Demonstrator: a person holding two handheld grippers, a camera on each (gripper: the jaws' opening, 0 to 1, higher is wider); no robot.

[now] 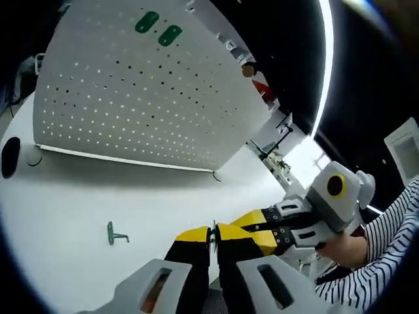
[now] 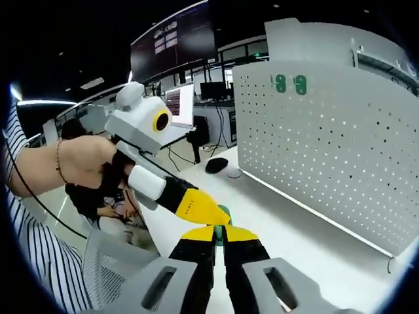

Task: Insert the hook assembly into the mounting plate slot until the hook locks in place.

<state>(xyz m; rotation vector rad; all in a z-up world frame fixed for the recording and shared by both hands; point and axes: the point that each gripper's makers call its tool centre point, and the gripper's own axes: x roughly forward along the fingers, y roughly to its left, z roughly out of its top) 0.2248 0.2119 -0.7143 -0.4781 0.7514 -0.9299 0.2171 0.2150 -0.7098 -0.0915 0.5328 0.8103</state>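
The white pegboard [image 1: 144, 98] stands upright on the table, with two green mounting plates [image 1: 158, 28] near its top edge. The same pegboard [image 2: 327, 144] and plates [image 2: 290, 84] appear at the right of the right gripper view. A loose green hook [image 1: 116, 234] lies on the table. My left gripper [image 1: 213, 237] is shut on a thin green piece [image 1: 213, 229]. My right gripper [image 1: 226, 229] reaches in from the right and meets it tip to tip. In the right gripper view, my right gripper [image 2: 219, 235] is shut on a small green part [image 2: 224, 210], with the left gripper [image 2: 213, 212] touching it.
A black mouse [image 1: 10, 157] lies on the white table [image 1: 78, 196] at the pegboard's left end and shows again as the mouse [image 2: 216, 165] in the right gripper view. A person's striped sleeve [image 1: 386, 248] holds the right gripper. Desks and monitors [image 2: 180, 104] stand behind.
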